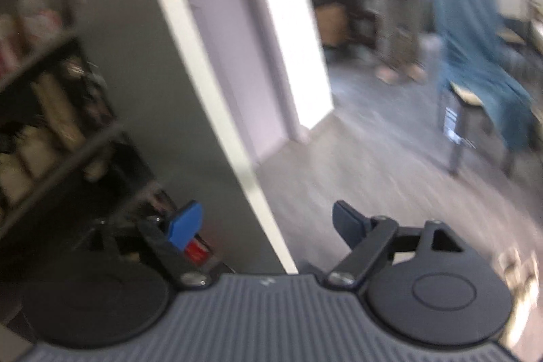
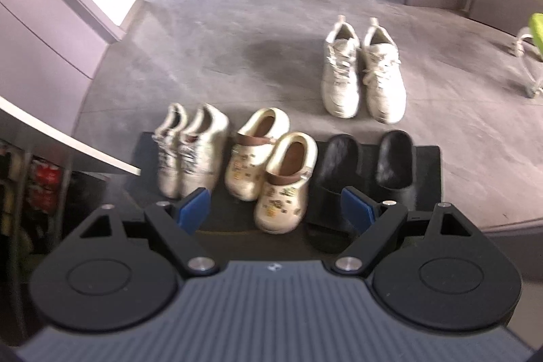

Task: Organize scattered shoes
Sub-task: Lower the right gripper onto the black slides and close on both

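Three pairs sit on the dark mat [image 2: 431, 165]: pale lace-up sneakers [image 2: 190, 148] at its left, cream clogs [image 2: 271, 168] with brown straps and charms in the middle, and black slides [image 2: 366, 172] at its right. The clogs are staggered, one further forward than its mate, and the slides stand a little apart from each other. A second pair of cream sneakers [image 2: 364, 73] stands side by side on the bare grey floor [image 2: 220, 56], beyond the mat and apart from the row.

The right gripper [image 2: 278, 206] hovers low over the mat's near edge, its blue pads spread wide with nothing between them. The left gripper [image 1: 268, 221] is likewise spread wide and empty, aimed past a white panel edge [image 1: 217, 90] toward a dark shelf unit [image 1: 61, 111]; that view is smeared by motion.

If the far sneakers are to join the row, the risk is crowding: the mat looks nearly full, so setting a shoe down could knock the clogs or slides askew. Gripping one sneaker by its soft collar may let it twist or drop.
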`<move>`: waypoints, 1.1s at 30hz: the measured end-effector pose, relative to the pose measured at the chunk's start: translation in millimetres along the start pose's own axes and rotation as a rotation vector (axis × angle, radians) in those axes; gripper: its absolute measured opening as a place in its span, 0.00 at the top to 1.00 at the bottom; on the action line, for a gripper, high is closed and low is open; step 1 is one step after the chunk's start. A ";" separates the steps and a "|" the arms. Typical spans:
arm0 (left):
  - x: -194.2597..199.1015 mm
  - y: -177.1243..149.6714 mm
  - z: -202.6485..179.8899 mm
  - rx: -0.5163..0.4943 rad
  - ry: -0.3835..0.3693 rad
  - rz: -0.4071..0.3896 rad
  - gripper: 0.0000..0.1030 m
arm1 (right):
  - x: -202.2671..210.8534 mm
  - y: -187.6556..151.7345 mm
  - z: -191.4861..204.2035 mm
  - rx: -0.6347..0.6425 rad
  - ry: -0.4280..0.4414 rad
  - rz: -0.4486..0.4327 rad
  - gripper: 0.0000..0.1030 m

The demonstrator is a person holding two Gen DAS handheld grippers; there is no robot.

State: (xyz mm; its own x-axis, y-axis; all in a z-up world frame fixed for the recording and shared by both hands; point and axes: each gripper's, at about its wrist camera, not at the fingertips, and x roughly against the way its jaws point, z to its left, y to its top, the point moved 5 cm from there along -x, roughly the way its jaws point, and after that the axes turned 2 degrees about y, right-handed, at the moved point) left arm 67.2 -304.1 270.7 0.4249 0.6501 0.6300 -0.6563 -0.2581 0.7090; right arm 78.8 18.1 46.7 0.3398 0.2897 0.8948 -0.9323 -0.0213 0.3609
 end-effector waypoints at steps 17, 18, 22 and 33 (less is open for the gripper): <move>-41.3 -315.7 -178.0 -0.184 -0.334 0.142 0.21 | -235.3 -153.5 -190.0 -0.650 0.065 -0.301 0.16; -38.4 -328.7 -183.0 -0.196 -0.345 0.146 0.21 | -245.5 -158.3 -197.6 -0.677 0.087 -0.320 0.16; -31.3 -358.3 -202.2 -0.232 -0.396 0.176 0.21 | -285.9 -177.1 -228.3 -0.783 0.173 -0.400 0.16; -28.4 -364.9 -220.5 -0.249 -0.429 0.189 0.24 | -306.4 -206.4 -255.0 -0.900 0.311 -0.555 0.68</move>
State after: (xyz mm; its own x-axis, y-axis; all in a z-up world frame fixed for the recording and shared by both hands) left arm 157.1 -70.8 -75.9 0.4677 0.2441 0.8495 -0.8520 -0.1312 0.5068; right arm 135.6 177.7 -369.0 0.8114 0.2744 0.5161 -0.4518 0.8546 0.2561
